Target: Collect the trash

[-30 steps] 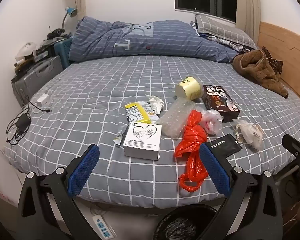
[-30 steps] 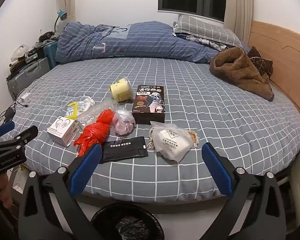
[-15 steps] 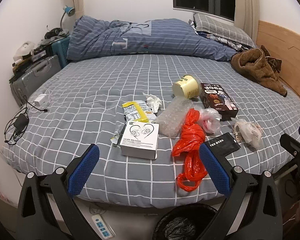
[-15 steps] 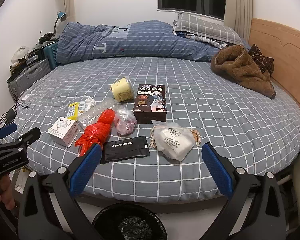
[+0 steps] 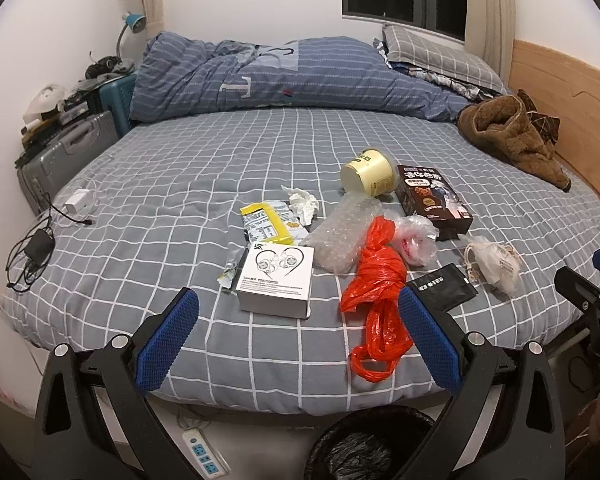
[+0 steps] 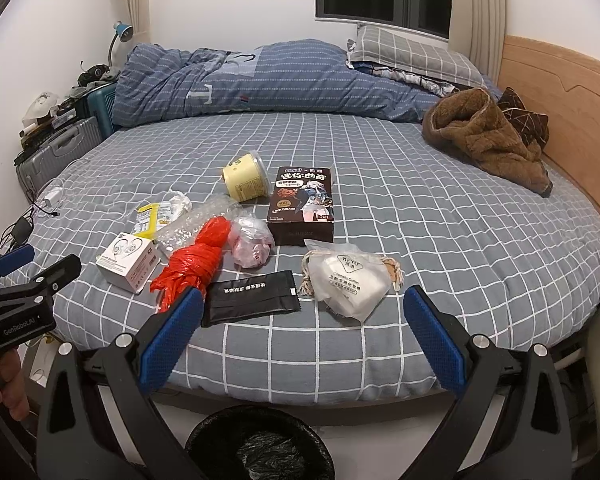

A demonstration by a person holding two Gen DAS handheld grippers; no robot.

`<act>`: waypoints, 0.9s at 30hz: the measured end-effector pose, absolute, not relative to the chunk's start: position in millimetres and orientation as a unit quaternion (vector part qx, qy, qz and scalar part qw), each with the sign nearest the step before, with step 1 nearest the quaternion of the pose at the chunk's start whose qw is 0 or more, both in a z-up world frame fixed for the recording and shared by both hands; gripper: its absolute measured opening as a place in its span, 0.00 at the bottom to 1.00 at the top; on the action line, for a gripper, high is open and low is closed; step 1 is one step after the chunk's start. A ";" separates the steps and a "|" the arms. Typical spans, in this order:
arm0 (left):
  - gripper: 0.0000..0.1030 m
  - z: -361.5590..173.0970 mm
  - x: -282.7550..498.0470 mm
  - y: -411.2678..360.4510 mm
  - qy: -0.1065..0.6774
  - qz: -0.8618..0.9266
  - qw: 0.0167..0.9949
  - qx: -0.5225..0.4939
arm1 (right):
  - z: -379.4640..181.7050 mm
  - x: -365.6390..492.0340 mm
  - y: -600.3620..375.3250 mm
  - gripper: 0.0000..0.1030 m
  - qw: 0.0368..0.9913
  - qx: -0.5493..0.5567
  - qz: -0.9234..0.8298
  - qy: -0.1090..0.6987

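Hovering before first pick: left tongs (image 5: pixel 298 340) and right tongs (image 6: pixel 300 328) both spread, empty, short of bed (image 5: pixel 260 152). Trash on bed: white box (image 5: pixel 276 280), red bag (image 5: pixel 376 284), black packet (image 6: pixel 252 296). Bin (image 6: pixel 260 444) below. Next, likely: reach, pinch nearest item.

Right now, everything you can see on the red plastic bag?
The red plastic bag is thin, glossy, crinkled film, twisted into a long bundle with a knotted bulge mid-length and loose handles trailing toward the bed's near edge. It lies flat on the grey checked sheet, among the trash. Its far end rests against the bubble wrap and the pale pink bag; the black packet lies beside it. Neither gripper touches it.
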State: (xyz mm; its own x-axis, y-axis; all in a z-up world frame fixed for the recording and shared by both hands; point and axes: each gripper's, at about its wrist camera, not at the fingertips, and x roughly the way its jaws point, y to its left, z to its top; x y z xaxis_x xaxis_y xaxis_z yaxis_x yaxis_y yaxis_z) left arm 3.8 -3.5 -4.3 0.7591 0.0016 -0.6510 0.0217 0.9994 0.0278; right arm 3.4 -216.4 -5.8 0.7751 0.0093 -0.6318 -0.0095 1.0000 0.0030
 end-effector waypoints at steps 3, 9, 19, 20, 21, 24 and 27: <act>0.94 -3.8 3.8 -4.3 0.347 -0.007 0.938 0.018 | -5.6 2.9 -216.1 0.93 0.943 -0.001 0.004 0.334; 0.94 -3.0 3.4 -5.5 0.349 -0.011 0.937 0.019 | -5.3 2.7 -216.8 0.93 0.943 -0.001 0.004 0.334; 0.94 -2.9 3.1 -6.8 0.350 -0.016 0.936 0.019 | -3.7 2.8 -218.4 0.93 0.942 0.002 0.005 0.334; 0.94 -3.0 3.2 -6.4 0.350 -0.015 0.936 0.019 | -3.7 2.7 -218.3 0.93 0.942 0.002 0.005 0.334; 0.94 -3.1 3.4 -6.1 0.350 -0.014 0.936 0.019 | -3.8 2.9 -218.0 0.93 0.942 0.001 0.005 0.334; 0.94 -3.8 3.7 -5.6 0.351 -0.013 0.936 0.020 | -3.7 3.0 -218.1 0.93 0.942 0.002 0.005 0.334; 0.94 -4.2 4.0 -5.1 0.353 -0.013 0.935 0.020 | -3.7 3.0 -218.2 0.93 0.942 0.002 0.005 0.334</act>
State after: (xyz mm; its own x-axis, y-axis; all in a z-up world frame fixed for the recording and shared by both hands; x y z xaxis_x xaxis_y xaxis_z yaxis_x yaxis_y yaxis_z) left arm 4.0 -5.1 -4.2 0.7507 -0.0095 -0.6606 0.0378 0.9989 0.0286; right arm 3.0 -218.2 -3.7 0.7763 0.0107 -0.6303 -0.0083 0.9999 0.0066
